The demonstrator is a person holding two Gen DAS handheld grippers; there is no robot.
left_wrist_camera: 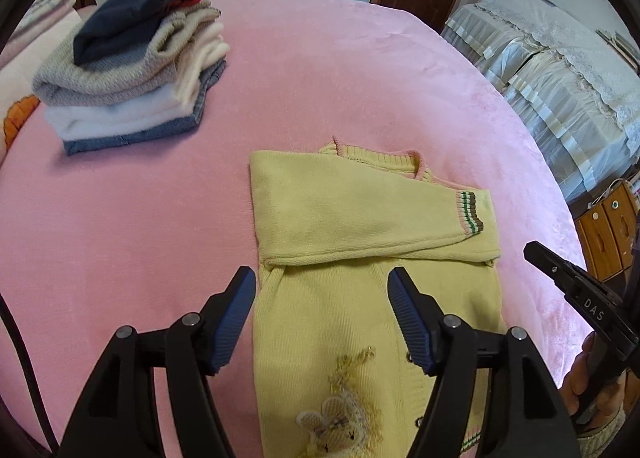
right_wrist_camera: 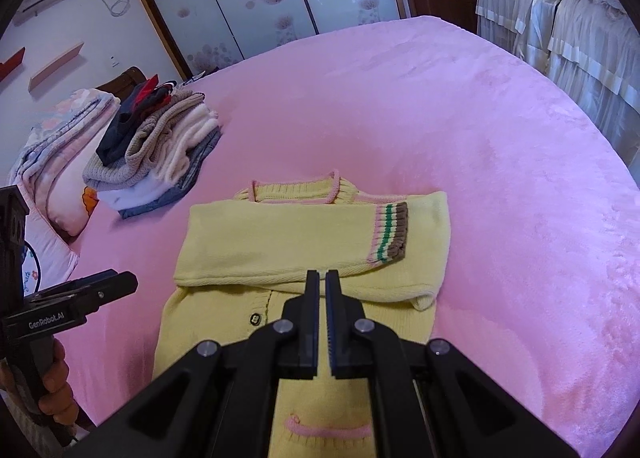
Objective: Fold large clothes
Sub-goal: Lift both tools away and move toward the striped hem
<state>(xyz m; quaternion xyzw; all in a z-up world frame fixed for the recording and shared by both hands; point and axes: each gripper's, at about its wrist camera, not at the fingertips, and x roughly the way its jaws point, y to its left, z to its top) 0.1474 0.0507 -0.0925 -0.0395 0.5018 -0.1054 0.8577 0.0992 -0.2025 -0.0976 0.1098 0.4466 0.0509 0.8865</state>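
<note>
A pale yellow knitted cardigan with pink trim [left_wrist_camera: 360, 225] lies flat on the pink plush bed cover [left_wrist_camera: 320, 69], near the bed's near edge. Its long axis runs from that edge toward the far side, pink-edged neckline pointing away. One sleeve is folded straight across the chest, its brown, green and pink striped cuff [right_wrist_camera: 390, 232] ending near the cardigan's right side.

The left gripper [left_wrist_camera: 322, 278] hangs above the cardigan's lower body, tilted steeply downward, its blue-padded jaws spread wide with nothing between them and clear of the knit. The right gripper [right_wrist_camera: 322, 278] also slants down over the cardigan, its jaws closed together on nothing, tips just below the folded sleeve. A hand [right_wrist_camera: 52, 378] grips the left gripper's handle.

A stack of folded clothes, grey, white, denim and navy [left_wrist_camera: 132, 69], sits well apart toward the far left corner.
</note>
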